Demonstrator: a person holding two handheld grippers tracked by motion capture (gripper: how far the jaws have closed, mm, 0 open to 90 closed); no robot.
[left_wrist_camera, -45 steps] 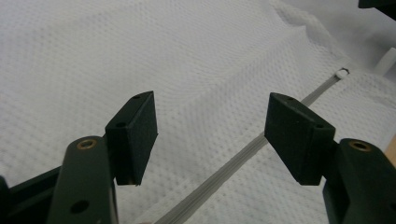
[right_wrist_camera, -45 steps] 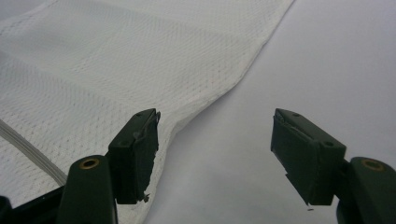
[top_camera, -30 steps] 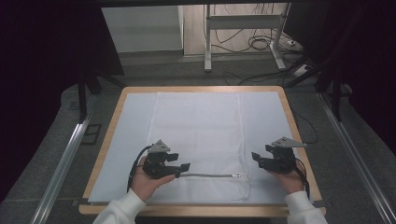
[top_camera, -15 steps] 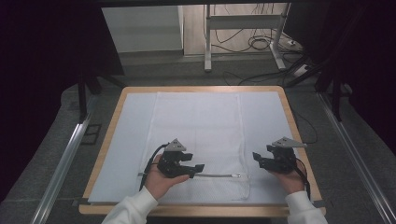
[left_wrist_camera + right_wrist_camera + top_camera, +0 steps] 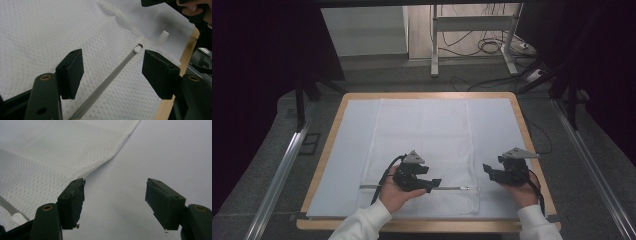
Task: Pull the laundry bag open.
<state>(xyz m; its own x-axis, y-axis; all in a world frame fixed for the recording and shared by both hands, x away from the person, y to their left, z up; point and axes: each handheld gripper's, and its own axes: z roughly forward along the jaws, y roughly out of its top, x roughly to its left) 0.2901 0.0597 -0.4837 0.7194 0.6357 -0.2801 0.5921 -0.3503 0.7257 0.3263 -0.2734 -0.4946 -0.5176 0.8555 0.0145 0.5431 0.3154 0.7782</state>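
High view, bag: a white mesh bag [image 5: 422, 150] lies flat on the pale sheet [image 5: 344, 150] that covers the wooden table [image 5: 532, 150], reaching away from both grippers toward the far edge
High view, zip: a grey zipper [image 5: 452, 188] runs across the bag's near end, passing right under the left gripper [image 5: 432, 184] and ending at a small white pull [image 5: 468, 189] between the two grippers
High view, left gripper: held in the left hand [image 5: 396, 192] over the zip line, tips pointing at the right gripper; how wide the jaws stand is hard to make out from here
High view, right gripper: right gripper [image 5: 488, 171] sits in the right hand [image 5: 519, 192] just off the bag's right edge, over the bare sheet
High view, writing: no brand or lettering can be read
Left gripper view, jaws: they stand wide apart with nothing clamped; the zipper [image 5: 107, 83] runs up between them without touching either pad
Left gripper view, pull: the white pull [image 5: 137, 49] lies just ahead of the right-hand jaw, and a small white tab [image 5: 163, 38] sticks up beyond it
Left gripper view, cut off: the other hand and gripper are clipped by the top right corner
Right gripper view, jaws: wide apart, holding nothing, over the plain sheet [image 5: 155, 157]
Right gripper view, bag: the mesh edge [image 5: 50, 157] reaches the tip of the left-hand jaw; whether it touches is unclear
Right gripper view, pull: the white pull [image 5: 18, 218] is partly hidden behind that jaw's arm at the lower left
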